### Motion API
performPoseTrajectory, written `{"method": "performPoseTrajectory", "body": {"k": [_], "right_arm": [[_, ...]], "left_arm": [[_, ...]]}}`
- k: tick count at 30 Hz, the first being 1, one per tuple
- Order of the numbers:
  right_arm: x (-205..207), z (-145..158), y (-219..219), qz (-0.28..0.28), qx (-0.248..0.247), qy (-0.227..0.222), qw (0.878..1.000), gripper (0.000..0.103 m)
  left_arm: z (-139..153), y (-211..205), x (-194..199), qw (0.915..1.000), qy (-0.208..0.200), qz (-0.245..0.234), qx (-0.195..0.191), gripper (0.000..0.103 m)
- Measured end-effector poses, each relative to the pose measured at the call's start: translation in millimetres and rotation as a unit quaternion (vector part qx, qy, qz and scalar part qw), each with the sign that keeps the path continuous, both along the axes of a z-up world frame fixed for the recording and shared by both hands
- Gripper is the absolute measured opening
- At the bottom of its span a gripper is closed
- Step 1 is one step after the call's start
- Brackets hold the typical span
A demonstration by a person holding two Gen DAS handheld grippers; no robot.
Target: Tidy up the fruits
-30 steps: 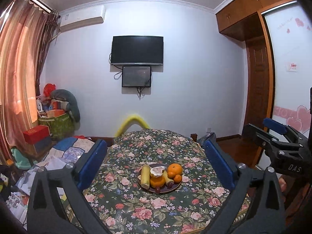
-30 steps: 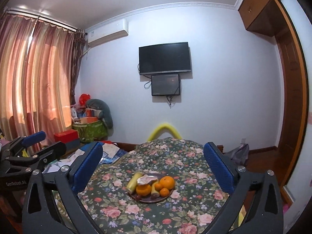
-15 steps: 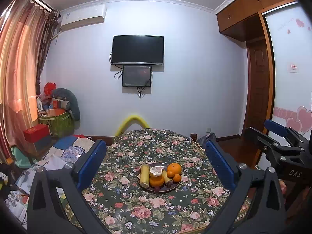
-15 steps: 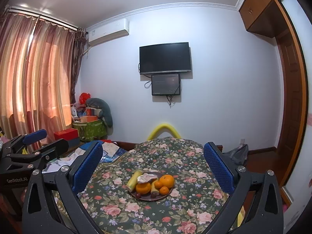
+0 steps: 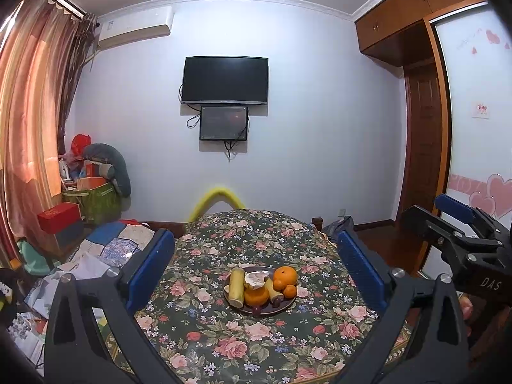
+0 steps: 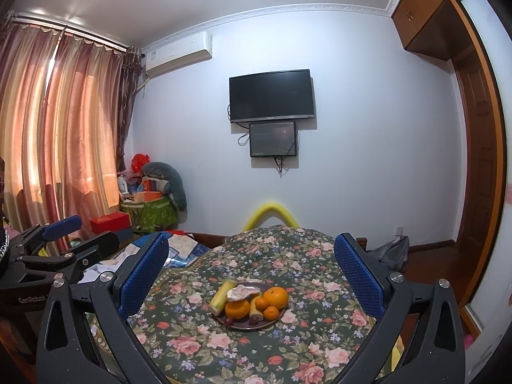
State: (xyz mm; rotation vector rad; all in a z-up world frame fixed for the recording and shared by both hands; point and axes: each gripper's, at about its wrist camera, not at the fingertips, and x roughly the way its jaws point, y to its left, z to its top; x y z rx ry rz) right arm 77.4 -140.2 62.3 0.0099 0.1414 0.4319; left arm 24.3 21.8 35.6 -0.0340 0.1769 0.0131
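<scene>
Fruits piled on a dark round plate (image 5: 281,309) sit near the middle of a desk (image 5: 224,345) draped in a rose-print cloth, with both grippers held above its near edge and neither touching anything. The heap holds a large orange (image 5: 285,277), a smaller orange (image 5: 290,291) against it, another orange fruit (image 5: 256,295) at the front, a pale yellow cylinder-shaped piece (image 5: 236,287) lying along the left side, a small banana (image 5: 274,290), a pale peeled-looking piece (image 5: 254,280) on top and dark grapes (image 5: 276,301) at the plate's front rim. The left gripper (image 5: 260,268) has its jaws spread wide and empty, the blue pads framing the plate from either side; the right gripper (image 6: 251,275) is likewise wide apart and holds nothing. Only the left wrist view takes in the wardrobe door with pink hearts (image 5: 489,192) at far right, along with the right gripper seen from the side at that edge. Only the right wrist view shows the full sweep of orange-pink curtains (image 6: 57,134), with the left gripper in profile at lower left. Both views share the wall-mounted television (image 5: 225,80), a smaller screen (image 5: 224,123) below it, the air conditioner (image 5: 136,30) and a yellow foam arch (image 5: 217,196) behind the desk's far edge.
</scene>
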Motion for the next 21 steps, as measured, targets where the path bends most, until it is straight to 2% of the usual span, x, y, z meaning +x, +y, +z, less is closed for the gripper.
{"method": "performPoseTrajectory", "body": {"k": [21], "right_arm": [[0.6,3.4,-3.7,-0.002,-0.001,0.005,1.0,0.103]], "left_arm": [[-0.8,0.6,2.0,1.0,0.002,-0.004,0.002,0.103]]}}
